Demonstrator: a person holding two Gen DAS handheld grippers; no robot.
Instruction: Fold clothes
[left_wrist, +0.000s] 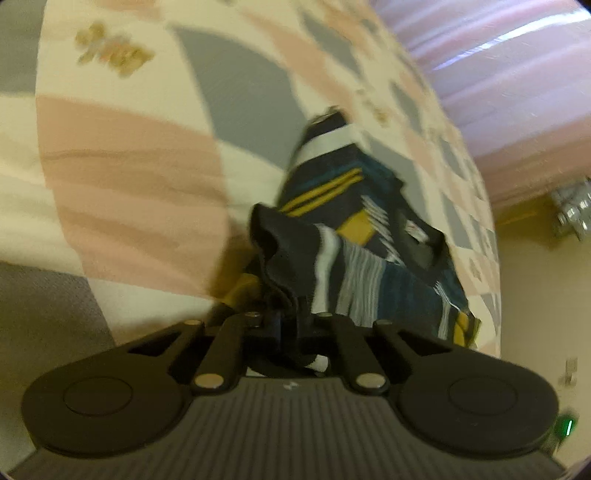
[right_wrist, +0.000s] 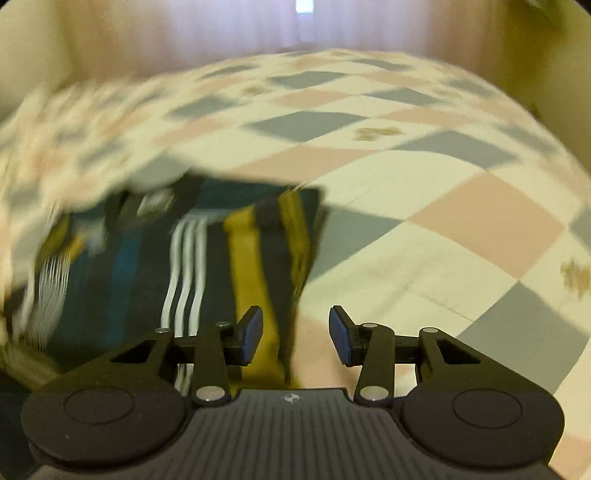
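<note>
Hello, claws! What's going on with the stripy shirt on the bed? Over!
Left gripper shut on stripy shirt, edge bunched. Right gripper open, holding nothing, above shirt's edge. Shirt on checked bedspread. Nothing in the way.

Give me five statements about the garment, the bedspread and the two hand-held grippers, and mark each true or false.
1. The left hand-held gripper is shut on the striped garment. True.
2. The right hand-held gripper is clamped on the garment. False: its jaws stand apart with nothing pinched between the blue pads.
3. The garment lies on a checked bedspread of cream, pink and grey. True.
4. The garment is plain white. False: it is dark, with yellow, white and teal stripes.
5. In the right wrist view the garment fills the right half. False: it lies to the left.
</note>
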